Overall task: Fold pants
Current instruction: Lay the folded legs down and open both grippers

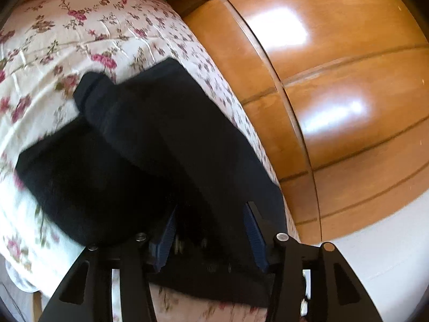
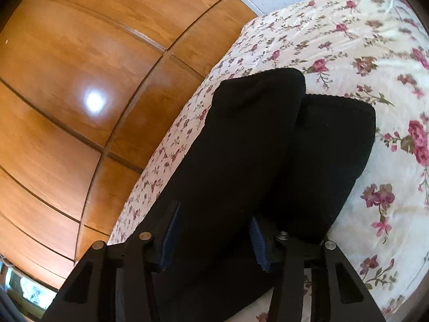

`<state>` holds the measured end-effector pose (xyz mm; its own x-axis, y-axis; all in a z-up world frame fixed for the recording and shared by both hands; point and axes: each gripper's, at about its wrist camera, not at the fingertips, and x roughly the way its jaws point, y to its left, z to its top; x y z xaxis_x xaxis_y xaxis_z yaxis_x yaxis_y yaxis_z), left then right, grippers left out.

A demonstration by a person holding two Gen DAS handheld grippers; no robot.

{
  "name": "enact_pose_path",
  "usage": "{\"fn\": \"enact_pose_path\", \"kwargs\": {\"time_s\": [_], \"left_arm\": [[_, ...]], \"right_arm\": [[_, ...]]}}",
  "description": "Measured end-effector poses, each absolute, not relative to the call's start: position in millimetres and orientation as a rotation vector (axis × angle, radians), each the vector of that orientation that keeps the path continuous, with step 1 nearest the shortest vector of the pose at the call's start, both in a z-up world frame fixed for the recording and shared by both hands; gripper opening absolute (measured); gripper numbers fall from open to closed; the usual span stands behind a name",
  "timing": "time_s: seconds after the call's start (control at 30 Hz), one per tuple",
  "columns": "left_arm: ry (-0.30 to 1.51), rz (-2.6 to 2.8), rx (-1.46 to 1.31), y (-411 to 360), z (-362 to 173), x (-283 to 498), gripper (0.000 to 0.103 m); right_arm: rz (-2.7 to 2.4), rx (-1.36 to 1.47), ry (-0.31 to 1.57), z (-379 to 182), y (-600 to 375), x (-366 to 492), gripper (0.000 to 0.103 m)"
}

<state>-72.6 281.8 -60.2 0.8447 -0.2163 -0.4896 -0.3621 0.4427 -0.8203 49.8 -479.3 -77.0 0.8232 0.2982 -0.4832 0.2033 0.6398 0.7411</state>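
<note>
The black pants [image 1: 139, 145] [image 2: 254, 147] lie along the bed's [image 1: 48, 40] [image 2: 362, 40] edge beside the wooden wardrobe [image 1: 335, 80] [image 2: 80, 80]. The left gripper [image 1: 211, 230] and right gripper [image 2: 214, 230] both have jaws spread wide, dark cloth lying between the blue pads; whether either pinches it cannot be told.

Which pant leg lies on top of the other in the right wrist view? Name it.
The left leg of the black pants, nearer the wooden wardrobe: its cuff end overlaps the other leg, which lies flat on the flowered bedspread.
</note>
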Motion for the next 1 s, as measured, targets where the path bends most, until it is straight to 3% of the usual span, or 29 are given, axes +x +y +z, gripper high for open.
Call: {"fn": "enact_pose_path", "kwargs": {"time_s": [0.07, 0.1, 0.17, 0.3, 0.5, 0.6, 0.73, 0.8, 1.0], "left_arm": [[0.572, 0.122, -1.166, 286.8, -62.9, -66.3, 0.047], [0.567, 0.134, -1.185, 289.8, -63.8, -61.7, 0.045], [0.616, 0.179, -1.135, 291.1, -59.4, -51.7, 0.005], [0.532, 0.117, -1.083, 298.9, -21.0, -49.8, 0.006], [0.400, 0.018, -0.979, 296.4, 40.3, -76.7, 0.006], [0.454, 0.061, -0.951, 299.0, 18.5, -99.2, 0.006], [0.638, 0.196, -1.006, 298.1, -58.9, -112.3, 0.006], [0.645, 0.194, -0.999, 290.0, -79.5, -117.8, 0.006], [0.616, 0.225, -0.945, 286.9, -69.5, -117.9, 0.013]], "right_arm": [[0.048, 0.901, 0.625, -75.8, -480.0, 47.6, 0.048], [0.031, 0.911, 0.628, -75.9, -480.2, 49.3, 0.040], [-0.020, 0.956, 0.664, -80.7, -487.8, 54.1, 0.013], [0.010, 1.154, 0.650, -80.3, -505.5, 61.8, 0.008], [0.124, 1.047, 0.527, -18.1, -504.7, 54.6, 0.008], [0.104, 1.034, 0.548, -24.0, -507.1, 37.6, 0.008], [-0.011, 1.049, 0.678, -82.4, -515.6, 18.5, 0.008], [0.029, 1.202, 0.633, -111.8, -525.9, 11.3, 0.004], [0.051, 1.108, 0.657, -97.1, -522.9, 15.2, 0.011]]}}
